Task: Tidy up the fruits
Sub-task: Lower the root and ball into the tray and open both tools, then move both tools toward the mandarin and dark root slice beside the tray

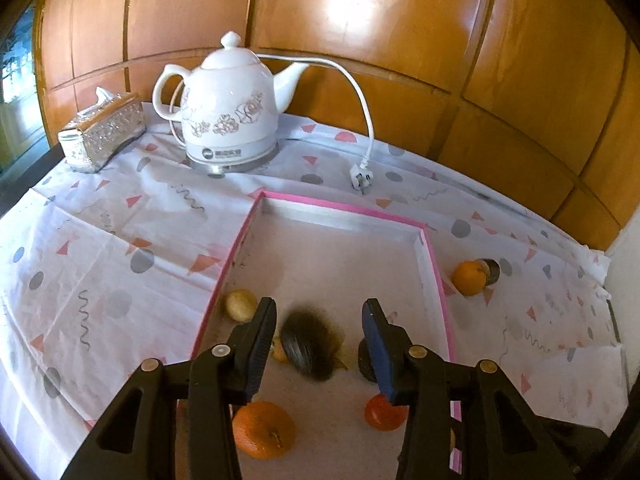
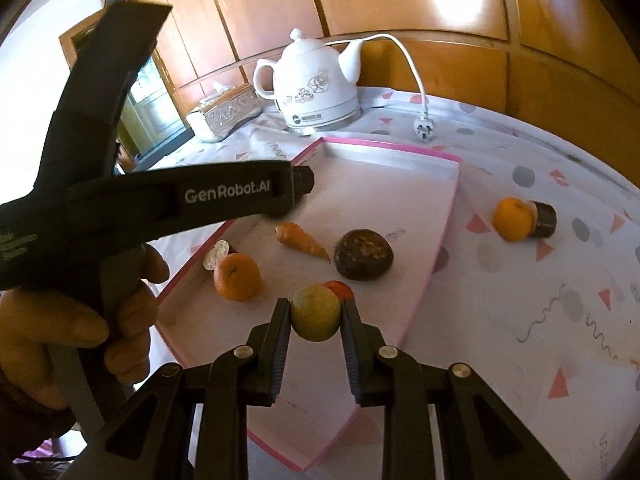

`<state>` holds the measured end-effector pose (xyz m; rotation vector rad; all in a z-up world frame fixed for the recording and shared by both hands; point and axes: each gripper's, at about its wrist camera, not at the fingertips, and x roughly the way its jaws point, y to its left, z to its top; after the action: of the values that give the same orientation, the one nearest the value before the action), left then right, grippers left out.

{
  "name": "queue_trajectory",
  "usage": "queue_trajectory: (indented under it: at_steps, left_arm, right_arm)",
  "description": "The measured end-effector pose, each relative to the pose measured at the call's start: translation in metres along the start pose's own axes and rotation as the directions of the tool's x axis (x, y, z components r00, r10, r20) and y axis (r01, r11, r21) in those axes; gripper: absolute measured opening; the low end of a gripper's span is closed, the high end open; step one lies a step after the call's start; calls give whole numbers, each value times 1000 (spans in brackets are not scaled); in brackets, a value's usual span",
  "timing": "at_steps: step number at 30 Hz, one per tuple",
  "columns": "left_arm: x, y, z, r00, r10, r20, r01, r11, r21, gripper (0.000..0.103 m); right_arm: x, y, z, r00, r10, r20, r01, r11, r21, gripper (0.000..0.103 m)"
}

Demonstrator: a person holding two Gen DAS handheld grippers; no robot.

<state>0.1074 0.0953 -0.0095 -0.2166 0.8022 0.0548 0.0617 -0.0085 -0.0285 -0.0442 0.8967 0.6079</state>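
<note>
While our left tool [image 1: 319, 330] hangs over the pink-rimmed tray [image 1: 434, 264], its jaws stand spread with nothing pinched; a blurred dark fruit [image 1: 310, 346] lies on the tray floor beyond the gap between them. In this left wrist view an orange [image 1: 264, 429] and a red-orange fruit [image 1: 383, 412] lie toward the tray's near end, a pale yellow fruit [image 1: 240, 305] sits against its left wall, and another orange [image 1: 470, 277] rests on the surface's patterned cloth [image 1: 100, 240] just outside the right wall, touching a dark round thing [image 1: 493, 271]. A white kettle [image 1: 228, 108] and a tissue box [image 1: 102, 132] stand at the surface's far edge.

In the right wrist view, our right tool [image 2: 315, 312] pinches a yellow-green round fruit [image 2: 315, 314] over the tray's near part. A carrot [image 2: 302, 240] and a dark brown fruit [image 2: 363, 255] lie mid-tray. A hand [image 2: 72, 332] grips the left tool's handle.
</note>
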Motion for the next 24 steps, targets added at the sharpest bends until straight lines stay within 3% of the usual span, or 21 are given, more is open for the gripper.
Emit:
queue_trajectory:
  at_steps: [9,24]
  left_arm:
    - [-13,6,-10,999,26,21,-25,999,-32,49]
    - [-20,-1,-27,1000,18,-10,-18,1000,-21,49]
  right_arm:
    - [5,0,2,1000,9,-6,-9,999,35,26]
    - [-11,-21,-8,998,-56,31,52,990,129,26]
